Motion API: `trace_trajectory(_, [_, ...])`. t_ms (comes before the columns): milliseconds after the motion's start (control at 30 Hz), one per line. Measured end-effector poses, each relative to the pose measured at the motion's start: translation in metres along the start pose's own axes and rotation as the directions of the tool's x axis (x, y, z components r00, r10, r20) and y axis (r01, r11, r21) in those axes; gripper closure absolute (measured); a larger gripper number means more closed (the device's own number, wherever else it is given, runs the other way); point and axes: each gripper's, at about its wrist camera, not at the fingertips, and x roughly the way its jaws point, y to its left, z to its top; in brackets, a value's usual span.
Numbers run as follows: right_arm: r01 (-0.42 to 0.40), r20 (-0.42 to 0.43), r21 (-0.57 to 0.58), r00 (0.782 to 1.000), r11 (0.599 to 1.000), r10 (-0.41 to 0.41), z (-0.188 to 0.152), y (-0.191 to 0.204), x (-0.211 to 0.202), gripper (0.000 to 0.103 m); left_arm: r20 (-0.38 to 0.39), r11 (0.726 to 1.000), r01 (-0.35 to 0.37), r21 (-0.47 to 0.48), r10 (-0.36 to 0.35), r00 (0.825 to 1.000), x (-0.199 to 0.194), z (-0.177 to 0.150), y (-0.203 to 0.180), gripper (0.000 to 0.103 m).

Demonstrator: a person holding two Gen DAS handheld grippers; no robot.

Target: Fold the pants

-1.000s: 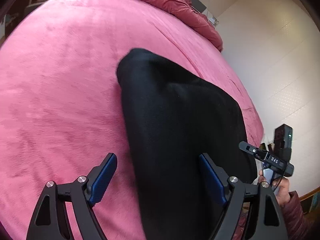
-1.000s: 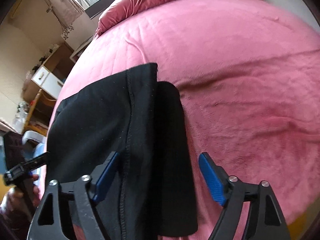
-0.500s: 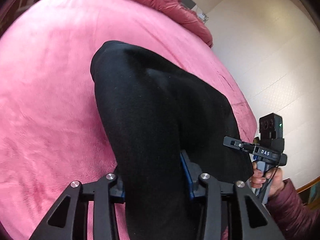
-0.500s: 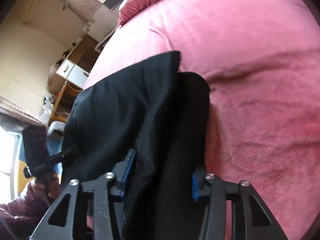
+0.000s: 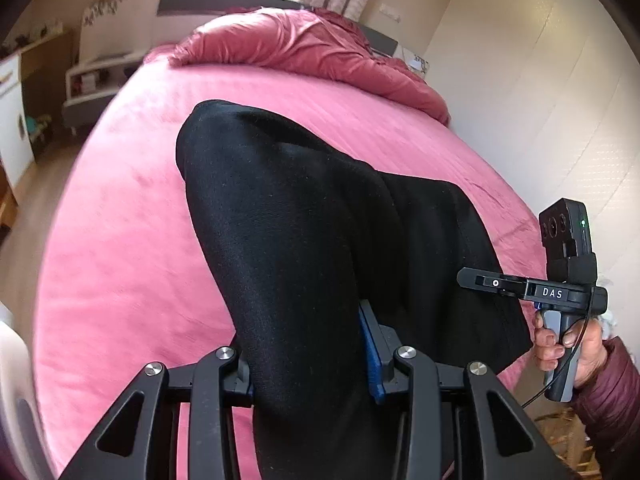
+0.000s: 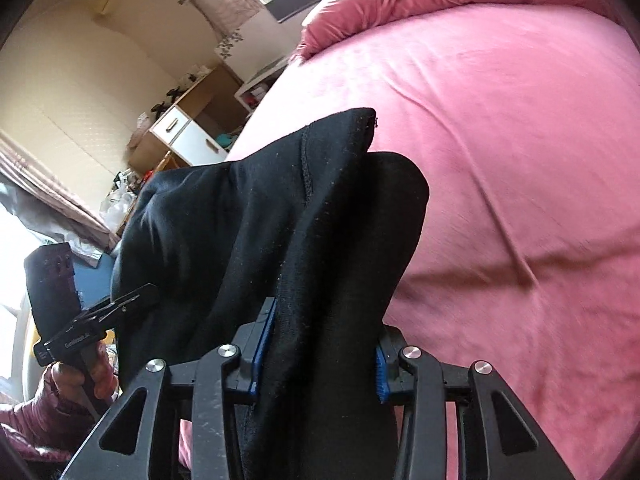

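Black pants (image 5: 300, 220) lie folded on a pink bed (image 5: 120, 240), their near end raised off the cover. My left gripper (image 5: 308, 360) is shut on a thick bunch of that cloth, which hides its left pad. In the right wrist view the same pants (image 6: 260, 220) run up from my right gripper (image 6: 322, 356). Its jaws are closing, with the blue pads pressed against the bundled fabric on both sides. A seam edge (image 6: 308, 168) shows on the top layer. The person's hand (image 5: 568, 344) with the other gripper's handle is at the pants' right edge.
A bunched pink quilt (image 5: 300, 48) lies at the head of the bed under a window. A pale wall (image 5: 540, 100) runs close along the bed's right side. A white and wood cabinet (image 6: 188, 132) and clutter stand on the left, beyond the bed (image 6: 520, 160).
Both grippers went from wide open around the pants' near edge to shut on the cloth. They then rose, lifting the near end, and more of the room shows.
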Motion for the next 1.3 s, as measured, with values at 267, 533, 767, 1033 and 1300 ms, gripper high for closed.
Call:
trace_trajectory(267, [-0.024,-0.015,-0.039,1.000,0.999,0.024,0.038,0.029,0.035,0.063,0.032,0.999,-0.044,-0.017,0.045,0.998,-0.009,0.019,0.034,0.063])
trace_trajectory(533, [-0.023,-0.033,-0.040,0.999,0.999,0.022,0.069,0.037,0.061,0.063,0.025,0.998,-0.056,-0.032,0.057,0.998,0.001,0.039,0.061,0.063])
trace_trajectory(767, [-0.009,-0.058,-0.031,0.998,0.999,0.007,0.096,0.039,0.084,0.063,-0.023,0.995,-0.015,-0.096,0.013,1.000,0.027,0.063,0.089,0.063])
trace_trajectory(1033, [0.012,-0.131,0.005,0.991,1.000,-0.011,0.106,0.022,0.123,0.062,-0.163,0.964,0.004,-0.265,-0.048,0.985,0.079,0.054,0.139,0.054])
trace_trajectory(1300, [-0.026,-0.126,0.091,0.991,0.995,0.037,0.092,-0.009,0.143,0.057,-0.129,0.960,0.009,-0.280,-0.046,0.991,0.096,0.038,0.157,0.039])
